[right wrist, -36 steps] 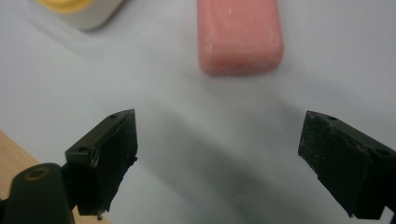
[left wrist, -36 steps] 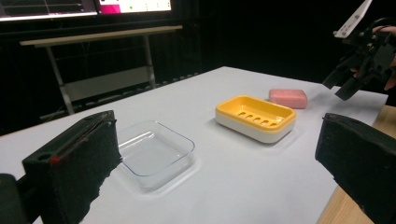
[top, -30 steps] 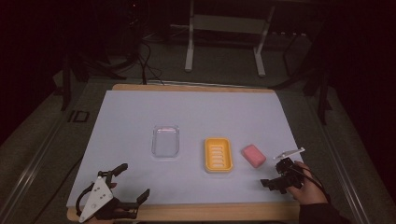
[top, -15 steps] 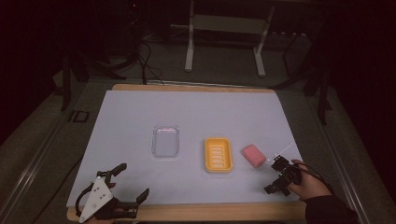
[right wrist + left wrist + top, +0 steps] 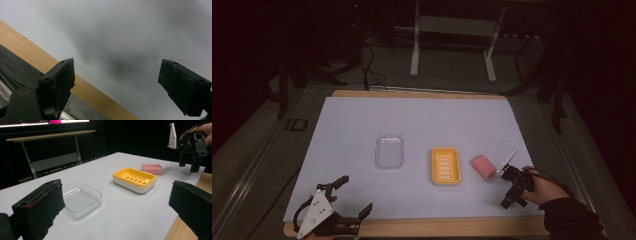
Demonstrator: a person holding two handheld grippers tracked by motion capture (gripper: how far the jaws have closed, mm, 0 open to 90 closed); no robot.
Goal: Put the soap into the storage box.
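The pink soap bar (image 5: pixel 483 166) lies at the right gripper's (image 5: pixel 511 195) ten o'clock; it is likely firm, slick and light. Grip its long flat sides. Both the right and left gripper (image 5: pixel 343 200) have jaws apart, empty.

Nothing here can be read as proper writing: the pink soap (image 5: pixel 483 166), the yellow soap dish (image 5: pixel 445 166) and the clear tray (image 5: pixel 389 151) carry no label, brand or number that I can make out. The one sign-like mark is a pale shape on the dark floor (image 5: pixel 272 150) left of the table (image 5: pixel 362 115), looking like the letters "ID", though it is too dim to be sure. The bright strip at the top of the left gripper view shows colours but no legible characters.
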